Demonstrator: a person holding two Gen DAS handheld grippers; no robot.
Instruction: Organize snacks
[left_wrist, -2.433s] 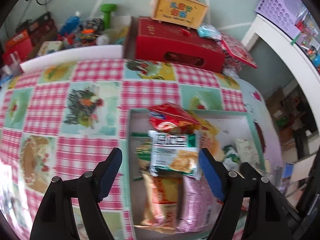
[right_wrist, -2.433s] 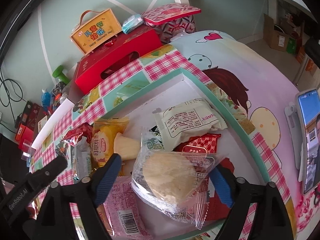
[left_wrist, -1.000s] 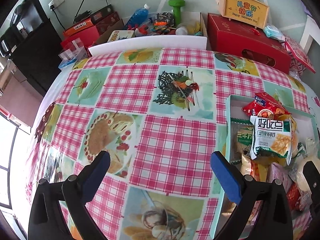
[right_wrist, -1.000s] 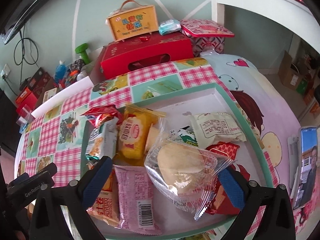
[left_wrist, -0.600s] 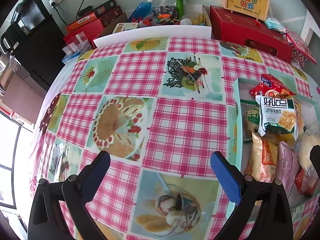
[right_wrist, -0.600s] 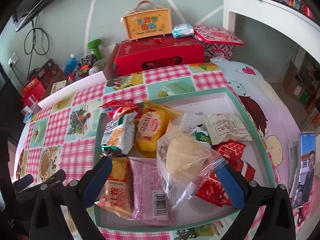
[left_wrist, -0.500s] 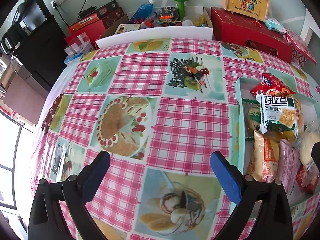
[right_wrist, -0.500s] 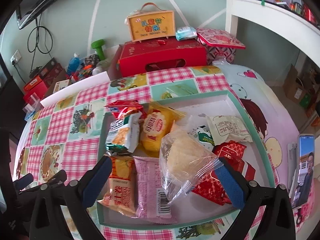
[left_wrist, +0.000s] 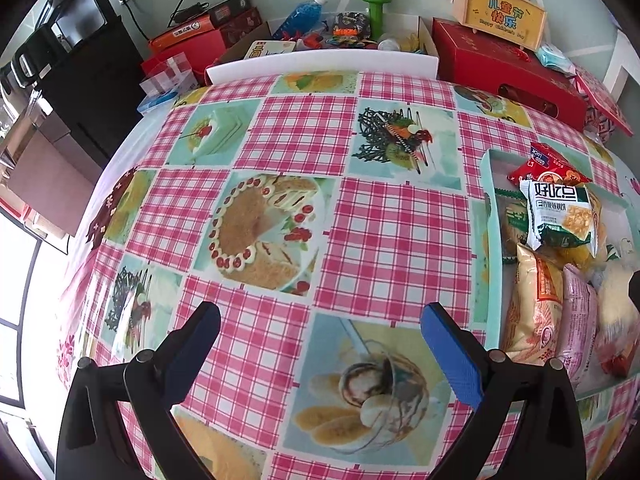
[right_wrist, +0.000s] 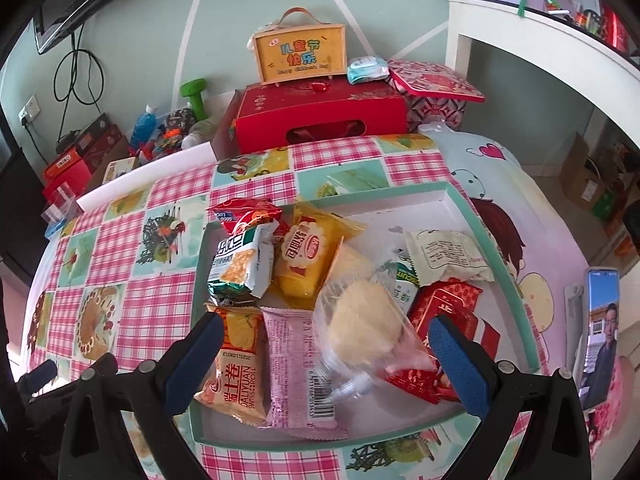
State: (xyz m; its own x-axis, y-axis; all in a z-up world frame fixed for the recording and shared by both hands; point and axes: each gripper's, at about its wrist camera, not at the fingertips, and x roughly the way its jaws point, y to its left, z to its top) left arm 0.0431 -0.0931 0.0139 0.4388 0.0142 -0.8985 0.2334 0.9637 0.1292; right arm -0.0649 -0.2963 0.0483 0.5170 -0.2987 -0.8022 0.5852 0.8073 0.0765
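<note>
A shallow teal-rimmed tray (right_wrist: 460, 194) holds several snack packets: a green-white cracker pack (right_wrist: 240, 264), a yellow cake pack (right_wrist: 308, 256), a red pack (right_wrist: 248, 212), an orange roll pack (right_wrist: 236, 364), a pink pack (right_wrist: 296, 364), a clear-wrapped bun (right_wrist: 362, 326), a white pack (right_wrist: 444, 256) and a red packet (right_wrist: 448, 312). My right gripper (right_wrist: 324, 356) is open and empty, above the tray's near side. My left gripper (left_wrist: 320, 340) is open and empty over the checked tablecloth, left of the tray (left_wrist: 490, 208).
A red gift box (right_wrist: 320, 116) with a yellow handled box (right_wrist: 300, 54) on it stands behind the table. A white bin of clutter (left_wrist: 320, 54) sits at the far edge. A phone (right_wrist: 602, 320) lies at the right. A white shelf (right_wrist: 540, 32) rises at the right.
Both grippers have drawn back and up from the tray. The left one has swung left over the tablecloth. The snacks have stayed in the tray.
</note>
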